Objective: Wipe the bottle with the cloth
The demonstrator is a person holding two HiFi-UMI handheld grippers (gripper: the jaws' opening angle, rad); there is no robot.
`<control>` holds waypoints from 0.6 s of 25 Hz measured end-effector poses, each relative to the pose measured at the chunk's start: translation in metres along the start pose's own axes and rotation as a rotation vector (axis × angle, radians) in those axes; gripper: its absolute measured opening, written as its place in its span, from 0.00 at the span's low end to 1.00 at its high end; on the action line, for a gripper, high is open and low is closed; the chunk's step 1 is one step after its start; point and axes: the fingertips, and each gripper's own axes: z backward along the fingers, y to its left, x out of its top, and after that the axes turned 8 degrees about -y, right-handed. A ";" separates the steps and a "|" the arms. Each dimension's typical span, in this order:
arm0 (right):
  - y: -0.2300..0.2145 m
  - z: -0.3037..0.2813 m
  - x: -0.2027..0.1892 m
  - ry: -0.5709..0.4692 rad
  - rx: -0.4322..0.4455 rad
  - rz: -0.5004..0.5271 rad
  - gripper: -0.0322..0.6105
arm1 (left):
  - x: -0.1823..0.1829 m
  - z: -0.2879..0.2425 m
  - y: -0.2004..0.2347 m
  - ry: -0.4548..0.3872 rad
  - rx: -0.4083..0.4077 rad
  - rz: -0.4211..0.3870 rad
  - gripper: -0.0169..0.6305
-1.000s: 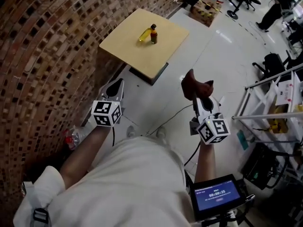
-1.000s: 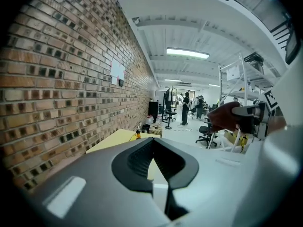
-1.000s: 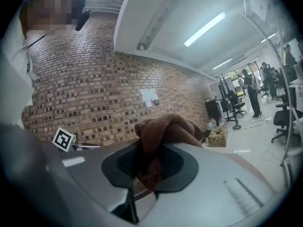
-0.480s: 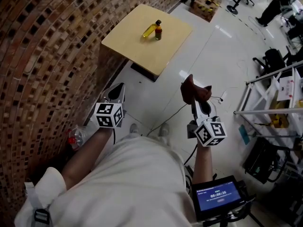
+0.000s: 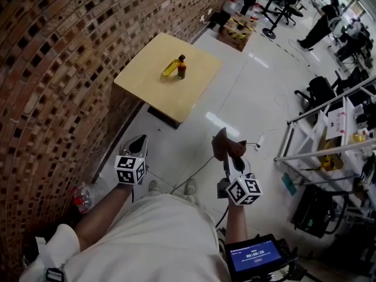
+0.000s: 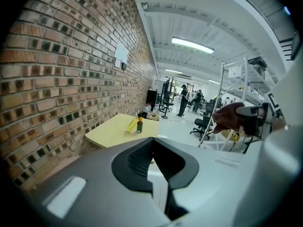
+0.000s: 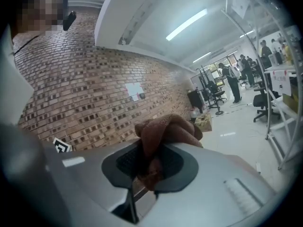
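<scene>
Two grippers, both well short of the table (image 5: pixel 147 78) and carried low in front of the body.

Clamps a brown cloth (image 5: pixel 227 144) in the right gripper (image 5: pixel 230 160): jaws pressed onto the bunched middle, a loose tuft standing past the tips, probably so as to wipe with the free end. Shows the left gripper (image 5: pixel 136 146) fully closed on nothing, presumably spare for steadying whatever gets wiped.

Finds a dark bottle (image 5: pixel 181 68) upright near the middle of the table, orange cap on top, and a yellow bottle (image 5: pixel 170 68) on its side just beside it, toward the wall; cannot tell whether touching. No telling which of the two to wipe, and no reaching either from this far back, so the approach looks like the step in hand.

Pale wooden tabletop, square, otherwise bare. Left of the table, a brick wall (image 5: pixel 47 69). Around the table, a glossy white floor (image 5: pixel 252 98) with glare from ceiling lights. Beyond the table, a cardboard box (image 5: pixel 235 26), office chairs and standing people. Right of the table, well across the floor, a metal rack (image 5: pixel 329 135).
</scene>
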 end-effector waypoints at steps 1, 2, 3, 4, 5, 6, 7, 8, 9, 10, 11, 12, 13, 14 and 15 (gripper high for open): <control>-0.003 0.001 -0.005 0.007 -0.013 0.005 0.15 | -0.003 -0.001 0.000 0.007 -0.005 0.000 0.05; -0.007 0.002 -0.011 0.017 -0.030 0.018 0.15 | -0.006 -0.002 0.000 0.014 -0.009 0.000 0.05; -0.010 0.004 -0.016 0.028 -0.047 0.031 0.15 | -0.009 -0.002 0.000 0.019 -0.014 0.001 0.05; -0.012 0.005 -0.019 0.033 -0.059 0.037 0.14 | -0.011 -0.003 -0.001 0.024 -0.019 0.001 0.05; -0.012 0.006 -0.021 0.032 -0.064 0.038 0.14 | -0.012 -0.003 -0.002 0.029 -0.024 0.000 0.05; -0.011 0.008 -0.020 0.026 -0.060 0.036 0.14 | -0.014 -0.003 -0.004 0.033 -0.030 -0.002 0.05; -0.009 0.008 -0.019 0.016 -0.052 0.035 0.14 | -0.015 -0.004 -0.005 0.036 -0.037 -0.004 0.05; -0.006 0.008 -0.018 0.007 -0.044 0.038 0.14 | -0.016 -0.004 -0.006 0.040 -0.043 -0.007 0.05; -0.004 0.008 -0.017 -0.002 -0.038 0.041 0.14 | -0.018 -0.005 -0.007 0.043 -0.049 -0.009 0.05; -0.003 0.007 -0.016 -0.009 -0.034 0.043 0.14 | -0.019 -0.007 -0.008 0.047 -0.056 -0.011 0.05; -0.003 0.007 -0.015 -0.016 -0.032 0.045 0.14 | -0.020 -0.008 -0.010 0.050 -0.063 -0.013 0.05; -0.002 0.006 -0.014 -0.022 -0.030 0.045 0.14 | -0.020 -0.010 -0.013 0.052 -0.070 -0.015 0.05; -0.001 0.006 -0.012 -0.028 -0.027 0.045 0.14 | -0.020 -0.011 -0.015 0.053 -0.077 -0.018 0.05; 0.000 0.006 -0.012 -0.032 -0.024 0.045 0.14 | -0.019 -0.012 -0.017 0.053 -0.084 -0.022 0.05; 0.002 0.006 -0.011 -0.035 -0.021 0.046 0.14 | -0.019 -0.013 -0.019 0.053 -0.091 -0.026 0.05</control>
